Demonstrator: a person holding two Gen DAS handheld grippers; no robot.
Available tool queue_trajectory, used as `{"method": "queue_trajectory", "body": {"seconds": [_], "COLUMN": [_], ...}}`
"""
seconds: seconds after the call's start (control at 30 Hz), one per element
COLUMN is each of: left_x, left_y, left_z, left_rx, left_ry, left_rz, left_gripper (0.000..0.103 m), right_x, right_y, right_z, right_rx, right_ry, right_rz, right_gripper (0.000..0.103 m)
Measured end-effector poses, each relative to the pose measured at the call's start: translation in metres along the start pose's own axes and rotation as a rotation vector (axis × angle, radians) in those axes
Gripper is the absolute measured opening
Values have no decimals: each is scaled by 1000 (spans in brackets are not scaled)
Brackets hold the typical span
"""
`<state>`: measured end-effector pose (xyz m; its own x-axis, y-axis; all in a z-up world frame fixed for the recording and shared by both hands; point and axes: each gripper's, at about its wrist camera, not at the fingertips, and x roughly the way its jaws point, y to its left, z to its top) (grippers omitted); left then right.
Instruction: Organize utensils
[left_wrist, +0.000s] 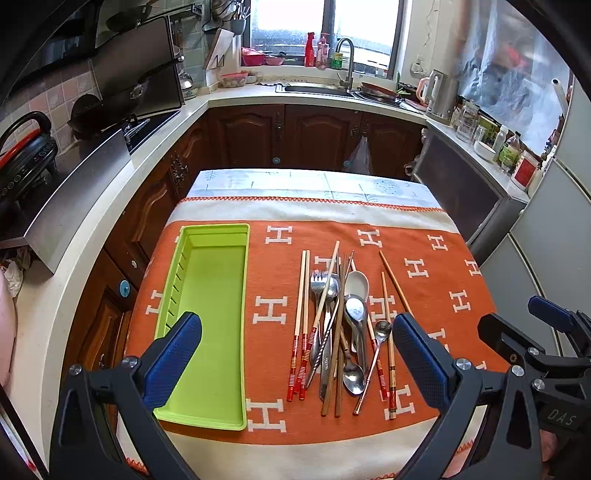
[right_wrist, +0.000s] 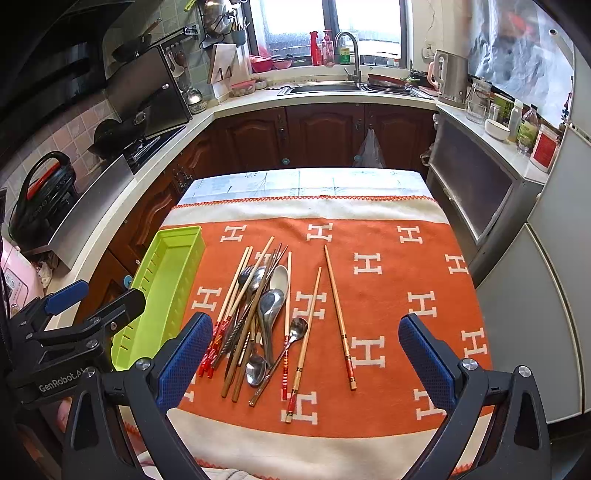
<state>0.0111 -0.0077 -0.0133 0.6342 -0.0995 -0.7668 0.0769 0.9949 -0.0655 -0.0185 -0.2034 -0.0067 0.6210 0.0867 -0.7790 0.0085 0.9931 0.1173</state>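
A lime-green utensil tray lies empty on the left of the orange cloth; it also shows in the right wrist view. A mixed pile of chopsticks, metal spoons, a fork and a white spoon lies right of it, seen too in the right wrist view. One chopstick lies apart on the right. My left gripper is open and empty above the near table edge, between tray and pile. My right gripper is open and empty above the pile's near ends.
The table carries an orange cloth with white H marks. Counters surround it: stove and pans on the left, sink at the back, kettle and bottles on the right. A fridge stands at the right.
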Motion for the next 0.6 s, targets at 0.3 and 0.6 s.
{"method": "queue_trajectory", "body": {"seconds": [0.3, 0.6], "left_x": [2, 5], "left_y": [1, 1], "left_z": [-1, -1], "left_rx": [-1, 2], "left_ry": [4, 10], "left_rz": [5, 8], "left_gripper": [102, 102], "right_x": [1, 2], "right_y": [1, 1], "right_z": [0, 0], "right_rx": [3, 1], "right_ry": [0, 0], "right_rz": [-2, -1], "right_gripper": [102, 102]}}
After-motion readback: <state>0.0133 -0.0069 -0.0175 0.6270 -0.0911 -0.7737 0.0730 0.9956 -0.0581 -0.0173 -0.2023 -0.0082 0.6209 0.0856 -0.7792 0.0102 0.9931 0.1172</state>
